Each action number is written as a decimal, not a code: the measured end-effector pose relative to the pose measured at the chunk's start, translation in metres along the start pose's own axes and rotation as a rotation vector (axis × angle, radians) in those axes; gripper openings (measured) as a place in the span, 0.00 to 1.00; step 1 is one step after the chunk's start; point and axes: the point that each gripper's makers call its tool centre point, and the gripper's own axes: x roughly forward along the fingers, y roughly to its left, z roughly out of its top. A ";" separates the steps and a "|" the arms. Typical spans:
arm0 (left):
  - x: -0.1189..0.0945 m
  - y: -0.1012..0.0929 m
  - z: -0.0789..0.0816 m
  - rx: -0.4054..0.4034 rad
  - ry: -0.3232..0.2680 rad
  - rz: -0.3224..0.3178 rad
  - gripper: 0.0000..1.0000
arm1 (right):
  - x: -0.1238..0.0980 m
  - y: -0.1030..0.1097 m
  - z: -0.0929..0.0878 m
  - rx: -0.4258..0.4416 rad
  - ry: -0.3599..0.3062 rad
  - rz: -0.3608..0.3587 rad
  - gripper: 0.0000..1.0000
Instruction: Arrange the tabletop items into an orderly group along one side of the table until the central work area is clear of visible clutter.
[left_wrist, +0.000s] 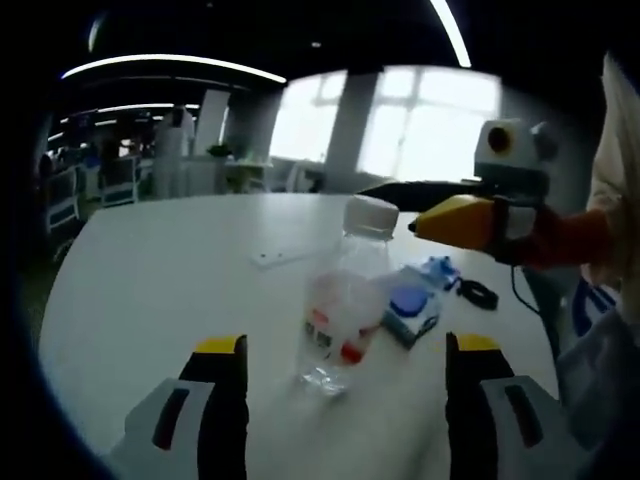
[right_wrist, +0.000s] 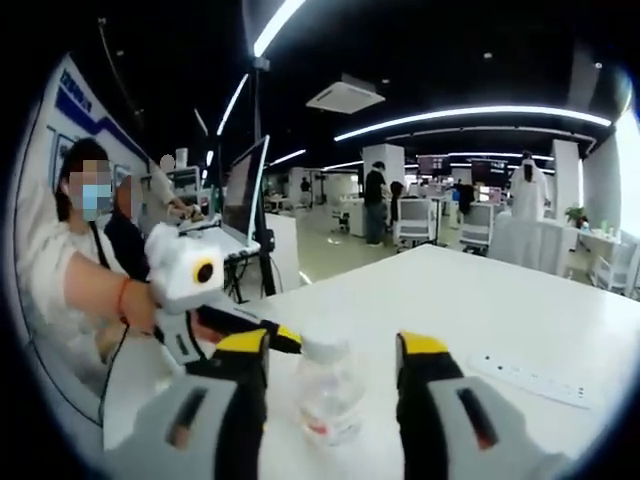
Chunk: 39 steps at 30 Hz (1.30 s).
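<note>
My tools flank a clear plastic white-capped bottle (left_wrist: 345, 300) on the smooth white table (left_wrist: 160, 290).
Left tool (left_wrist: 345, 362) and right tool (right_wrist: 331, 352) both gape wide, gripping nothing.

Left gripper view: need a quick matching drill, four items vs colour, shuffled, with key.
Items:
1. bottle cap
2. cable loop
3. left gripper jaw tips
4. flat strip on the table

Colours:
A. black
B. yellow
C. white, screwed on a clear bottle
D. white, lying flat

Pairs: 1-C, 2-A, 3-B, 4-D
</note>
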 end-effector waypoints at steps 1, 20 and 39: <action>-0.001 -0.002 0.000 0.001 -0.001 -0.001 0.80 | -0.001 0.000 0.000 0.000 0.001 0.000 0.52; -0.035 -0.053 -0.001 -0.020 -0.020 -0.013 0.85 | -0.026 0.013 0.001 0.014 0.009 0.013 0.67; -0.077 -0.101 -0.010 -0.044 -0.027 -0.012 0.87 | -0.044 0.047 0.000 0.011 0.029 0.073 0.67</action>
